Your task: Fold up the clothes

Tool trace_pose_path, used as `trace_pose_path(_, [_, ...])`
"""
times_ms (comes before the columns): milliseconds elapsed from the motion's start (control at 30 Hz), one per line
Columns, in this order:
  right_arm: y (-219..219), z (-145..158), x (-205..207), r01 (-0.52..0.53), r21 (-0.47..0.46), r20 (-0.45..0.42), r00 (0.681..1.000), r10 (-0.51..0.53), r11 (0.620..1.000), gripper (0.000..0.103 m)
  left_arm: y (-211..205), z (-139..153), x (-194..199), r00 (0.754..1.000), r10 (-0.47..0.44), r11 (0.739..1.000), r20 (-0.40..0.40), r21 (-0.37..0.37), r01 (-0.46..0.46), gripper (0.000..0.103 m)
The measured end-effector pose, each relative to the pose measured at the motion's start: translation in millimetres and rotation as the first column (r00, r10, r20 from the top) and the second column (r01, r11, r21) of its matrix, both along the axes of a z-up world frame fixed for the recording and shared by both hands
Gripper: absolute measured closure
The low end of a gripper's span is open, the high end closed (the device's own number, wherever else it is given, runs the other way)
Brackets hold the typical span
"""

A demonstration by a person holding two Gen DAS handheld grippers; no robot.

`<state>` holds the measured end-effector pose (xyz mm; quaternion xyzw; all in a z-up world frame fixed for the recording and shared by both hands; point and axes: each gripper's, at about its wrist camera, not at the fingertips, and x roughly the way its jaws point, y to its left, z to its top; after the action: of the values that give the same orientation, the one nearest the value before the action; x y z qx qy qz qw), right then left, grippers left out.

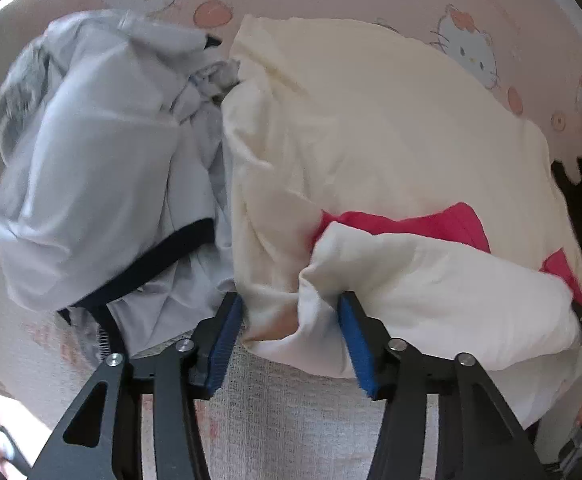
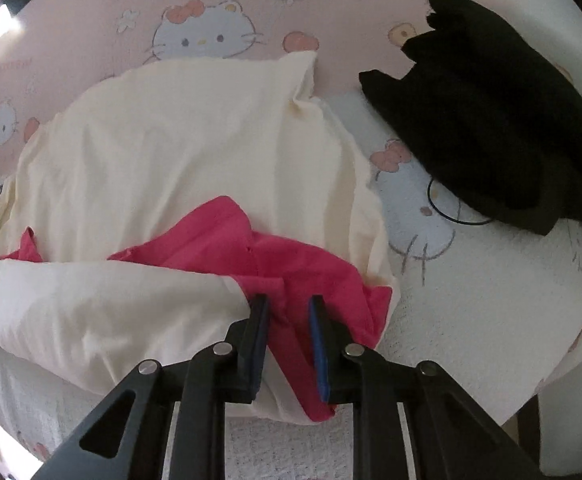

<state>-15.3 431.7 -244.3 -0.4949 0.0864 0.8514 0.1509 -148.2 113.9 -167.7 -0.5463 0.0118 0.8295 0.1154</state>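
Cartoon-cat blanket (image 2: 471,300), cream garment (image 2: 171,152), pink cloth (image 2: 291,268), black pile (image 2: 491,128)

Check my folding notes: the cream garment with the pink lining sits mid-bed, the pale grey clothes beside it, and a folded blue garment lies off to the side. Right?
One detail is off: the folded garment is black, not blue, as the right wrist view shows. The cream garment with its pink lining and the pale grey clothes match your notes.

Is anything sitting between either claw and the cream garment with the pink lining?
Nothing visible. The left claw has the cream garment bunched between its fingers, and the right claw has its pink lining between its fingers. The grey clothes lie off beside it.
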Motion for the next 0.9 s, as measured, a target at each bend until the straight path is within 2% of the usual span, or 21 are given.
trace_pose_path(67, [4.9,-0.6,-3.4,-0.009,-0.025,0.019,1.000,0.010,1.000,0.084,-4.8,-2.1,-0.6,1.000,0.010,1.000,0.000,0.006,-0.010,0.043])
trace_pose_path(133, [11.6,-1.8,-6.9,-0.016,-0.062,0.030,0.999,0.018,0.998,0.084,-3.8,-1.6,2.1,1.000,0.007,1.000,-0.029,-0.020,-0.007,0.039])
trace_pose_path(267, [17.8,0.4,-3.3,-0.041,-0.096,0.007,0.999,0.042,0.995,0.082,9.1,8.5,18.1,0.989,-0.056,0.988,-0.140,-0.150,0.035,0.038])
trace_pose_path(300, [17.6,4.2,-0.1,-0.031,-0.079,-0.001,1.000,0.031,0.996,0.078,14.6,14.2,24.5,0.981,-0.085,0.978,-0.172,-0.204,0.049,0.038])
trace_pose_path(367, [13.9,15.1,8.0,-0.014,-0.040,-0.025,1.000,0.013,0.999,0.060,27.8,28.8,39.3,0.952,-0.187,0.941,-0.244,-0.322,0.103,0.038])
trace_pose_path(400, [9.6,22.3,12.7,-0.016,-0.027,-0.045,0.999,0.015,0.999,0.053,34.4,36.0,46.7,0.931,-0.240,0.917,-0.274,-0.380,0.124,0.038])
trace_pose_path(433, [5.4,29.6,17.3,-0.018,-0.015,-0.065,0.998,0.017,1.000,0.039,39.7,42.5,55.0,0.906,-0.294,0.896,-0.303,-0.417,0.151,0.037])
trace_pose_path(467, [1.2,36.8,22.0,-0.020,-0.002,-0.085,0.996,0.020,1.000,0.031,45.0,48.9,63.3,0.878,-0.348,0.873,-0.330,-0.455,0.175,0.037])
trace_pose_path(500, [-6.6,43.2,25.4,-0.043,0.024,-0.098,0.994,0.045,0.999,0.030,49.9,54.0,72.1,0.847,-0.399,0.848,-0.351,-0.492,0.196,0.037])
trace_pose_path(533, [-15.4,49.4,28.5,-0.073,0.055,-0.108,0.991,0.078,0.996,0.030,56.9,58.2,82.4,0.809,-0.455,0.811,-0.372,-0.549,0.203,0.036])
trace_pose_path(600, [-33.8,59.6,31.5,-0.137,0.131,-0.107,0.983,0.152,0.982,0.027,71.6,57.6,87.5,0.757,-0.526,0.756,-0.389,-0.622,0.205,0.033])
trace_pose_path(667, [-59.6,62.4,33.5,-0.233,0.254,-0.061,0.965,0.256,0.939,0.027,78.0,53.1,101.0,0.710,-0.590,0.714,-0.384,-0.659,0.237,0.029])
trace_pose_path(767, [-90.4,55.6,38.7,-0.366,0.366,0.004,0.920,0.391,0.856,0.027,85.9,41.1,120.8,0.641,-0.682,0.637,-0.351,-0.716,0.285,0.028])
trace_pose_path(833, [-109.0,46.9,44.6,-0.438,0.425,0.073,0.889,0.453,0.792,0.027,92.0,20.0,138.0,0.557,-0.778,0.513,-0.290,-0.805,0.297,0.028])
trace_pose_path(900, [-121.9,34.8,49.2,-0.493,0.489,0.131,0.857,0.498,0.720,0.027,91.0,1.9,149.6,0.490,-0.840,0.412,-0.231,-0.860,0.301,0.028])
